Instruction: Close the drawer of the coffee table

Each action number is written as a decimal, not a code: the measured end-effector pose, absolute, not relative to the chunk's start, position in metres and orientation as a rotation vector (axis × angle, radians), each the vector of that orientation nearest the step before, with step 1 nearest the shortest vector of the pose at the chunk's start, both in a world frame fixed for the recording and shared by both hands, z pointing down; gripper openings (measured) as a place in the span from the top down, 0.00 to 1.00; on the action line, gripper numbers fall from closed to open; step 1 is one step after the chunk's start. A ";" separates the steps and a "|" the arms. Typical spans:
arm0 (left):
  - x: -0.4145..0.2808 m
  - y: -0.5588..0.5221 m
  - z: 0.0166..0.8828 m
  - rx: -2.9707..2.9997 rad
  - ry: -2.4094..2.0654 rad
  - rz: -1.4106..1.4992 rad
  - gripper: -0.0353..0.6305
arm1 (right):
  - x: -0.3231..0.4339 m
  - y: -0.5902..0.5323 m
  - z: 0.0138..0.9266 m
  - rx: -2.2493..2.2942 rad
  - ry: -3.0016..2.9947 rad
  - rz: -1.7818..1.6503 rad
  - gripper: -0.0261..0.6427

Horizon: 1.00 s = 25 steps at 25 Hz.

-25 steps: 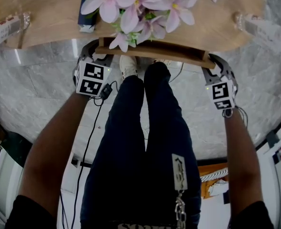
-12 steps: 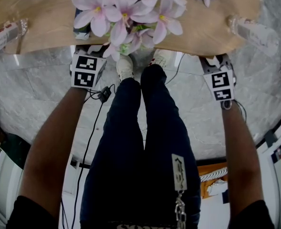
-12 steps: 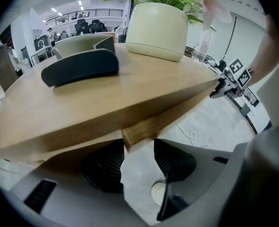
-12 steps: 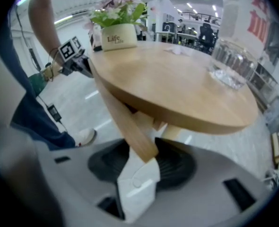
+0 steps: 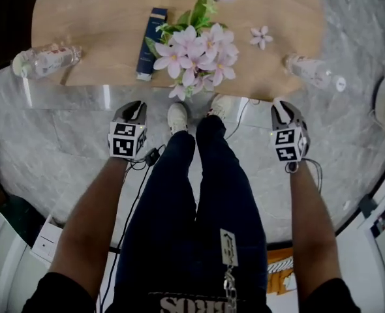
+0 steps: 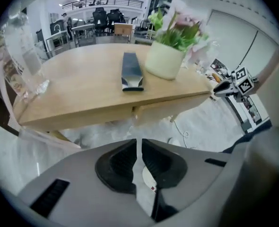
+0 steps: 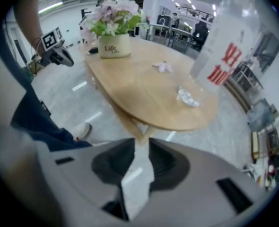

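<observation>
The oval wooden coffee table (image 5: 101, 18) lies ahead of me. In the left gripper view its drawer front (image 6: 172, 109) sits flush under the tabletop edge. My left gripper (image 5: 135, 106) hangs over the marble floor just short of the table's near edge. Its jaws (image 6: 138, 143) are closing to a thin slit with nothing between them. My right gripper (image 5: 280, 104) hangs level with it on the right, also clear of the table. Its jaws (image 7: 142, 143) are closing too, with a wider gap that holds nothing.
On the table stand a pot of pink flowers (image 5: 196, 51), a dark blue pack (image 5: 150, 41), a loose blossom (image 5: 261, 36) and two plastic bottles (image 5: 46, 60) (image 5: 313, 74). The person's legs and white shoes (image 5: 177, 117) are between the grippers. A cable trails on the floor.
A second ago both grippers were at the pulled-out drawer; it went in under the tabletop. Both grippers have since drawn back from the table and risen, and their jaws have narrowed.
</observation>
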<state>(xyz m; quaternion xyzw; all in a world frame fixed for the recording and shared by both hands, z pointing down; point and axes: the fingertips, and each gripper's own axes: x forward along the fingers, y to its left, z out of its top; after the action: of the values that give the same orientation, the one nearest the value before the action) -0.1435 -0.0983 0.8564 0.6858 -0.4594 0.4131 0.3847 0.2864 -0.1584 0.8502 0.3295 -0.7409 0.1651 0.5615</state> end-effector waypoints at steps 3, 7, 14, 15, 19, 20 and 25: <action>-0.135 -0.103 0.809 1.874 -1.154 1.007 0.91 | 0.281 -0.160 0.801 0.842 -1.771 0.342 0.86; -0.114 -0.132 0.710 2.062 -1.169 0.878 0.91 | 0.241 -0.163 0.707 0.928 -1.898 0.317 0.89; -0.075 -0.207 0.471 2.444 -1.370 0.573 0.91 | 0.166 -0.180 0.496 1.158 -2.227 0.294 0.91; -0.070 -0.214 0.432 2.505 -1.410 0.512 0.91 | 0.159 -0.185 0.462 1.209 -2.285 0.295 0.91; -0.058 -0.228 0.299 2.644 -1.542 0.245 0.91 | 0.140 -0.195 0.350 1.334 -2.428 0.258 0.91; -0.057 -0.227 0.278 2.656 -1.556 0.213 0.91 | 0.135 -0.196 0.330 1.350 -2.457 0.227 0.91; -0.054 -0.220 0.224 2.731 -1.611 0.125 0.91 | 0.116 -0.200 0.275 1.395 -2.536 0.070 0.91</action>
<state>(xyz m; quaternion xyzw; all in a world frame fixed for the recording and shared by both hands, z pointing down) -0.0536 -0.2198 0.2240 0.8605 -0.5076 0.0393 -0.0161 0.1158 -0.2000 0.2753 0.4781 -0.8694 0.0239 0.1227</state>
